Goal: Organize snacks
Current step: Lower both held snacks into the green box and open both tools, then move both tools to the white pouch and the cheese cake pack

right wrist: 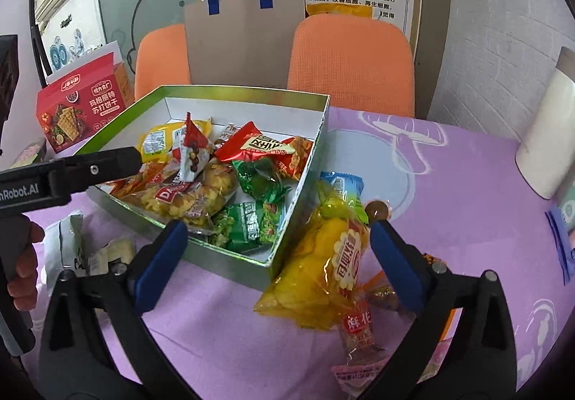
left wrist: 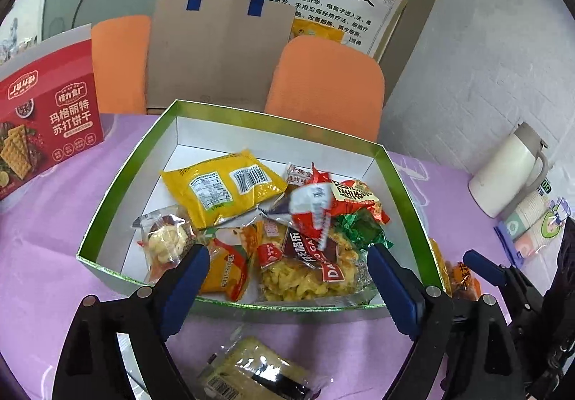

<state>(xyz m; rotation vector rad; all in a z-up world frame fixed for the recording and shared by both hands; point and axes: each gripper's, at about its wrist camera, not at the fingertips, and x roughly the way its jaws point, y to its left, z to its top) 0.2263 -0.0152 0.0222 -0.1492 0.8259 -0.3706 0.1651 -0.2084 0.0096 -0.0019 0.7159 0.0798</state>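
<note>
Both tools gape wide, holding nothing: left tool over green-rimmed white cardboard box full of snack packets on purple worktop; right tool above yellow crisp bag just outside box.

In my left view a red and white snack packet over the middle of the box is smeared with blur, so I cannot read it. The cracker packet at the near edge of the bench runs off the bottom of the picture, and the red carton off the left. My right gripper covers part of the box's near wall. The white jug at the right edge is cut off. Small packets under the yellow bag are mostly hidden.
</note>
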